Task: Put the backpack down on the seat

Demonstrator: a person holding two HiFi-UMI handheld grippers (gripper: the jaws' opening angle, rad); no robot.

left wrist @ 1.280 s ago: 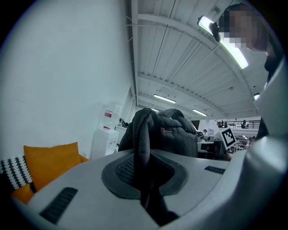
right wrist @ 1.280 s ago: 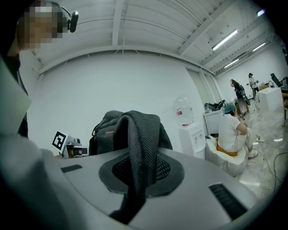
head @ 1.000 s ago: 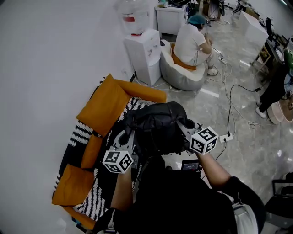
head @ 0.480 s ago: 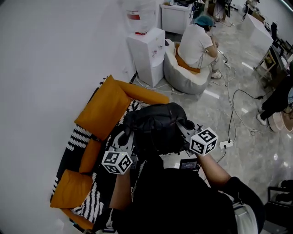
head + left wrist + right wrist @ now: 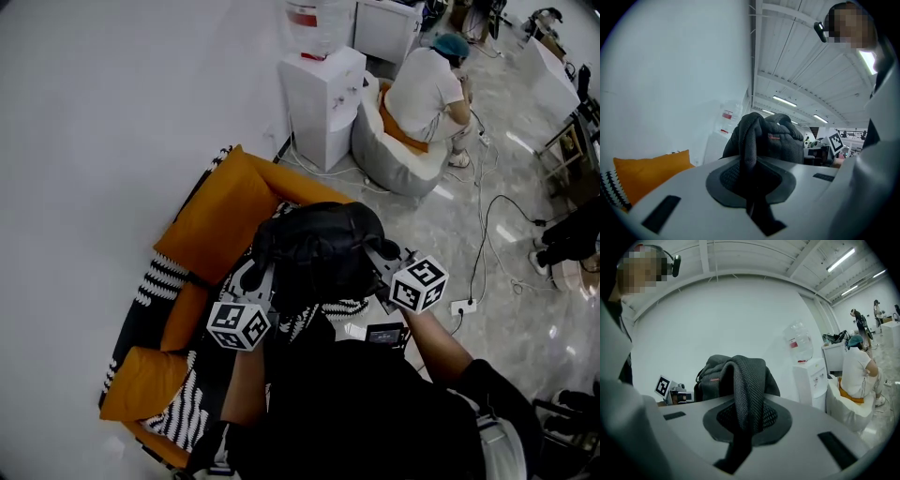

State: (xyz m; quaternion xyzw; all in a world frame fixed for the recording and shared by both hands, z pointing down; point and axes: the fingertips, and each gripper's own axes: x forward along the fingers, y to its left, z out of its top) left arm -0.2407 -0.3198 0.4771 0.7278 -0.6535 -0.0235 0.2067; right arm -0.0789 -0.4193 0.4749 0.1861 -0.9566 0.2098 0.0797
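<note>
I hold a black backpack [image 5: 323, 248] in the air between both grippers, over the sofa seat [image 5: 183, 412] with its black-and-white striped cover. My left gripper [image 5: 255, 278] is shut on one mesh shoulder strap [image 5: 749, 154], which runs down between the jaws. My right gripper [image 5: 382, 260] is shut on the other strap [image 5: 747, 390] in the same way. In the left gripper view [image 5: 750, 187] the bag's body [image 5: 774, 138] rises behind the jaws; in the right gripper view [image 5: 746, 427] it [image 5: 712, 380] does too. Whether the bag's underside touches the seat is hidden.
Orange cushions [image 5: 225, 211] line the sofa's back, another [image 5: 145, 384] lies at its near end. A white water dispenser [image 5: 323, 94] stands by the wall. A person [image 5: 427, 94] sits on a grey beanbag [image 5: 403, 164]. Cables [image 5: 487, 234] and a power strip [image 5: 461, 307] lie on the floor.
The head view has swung, so dispenser and seated person slid right and the sofa sits slightly higher. Backpack and both grips look unchanged.
</note>
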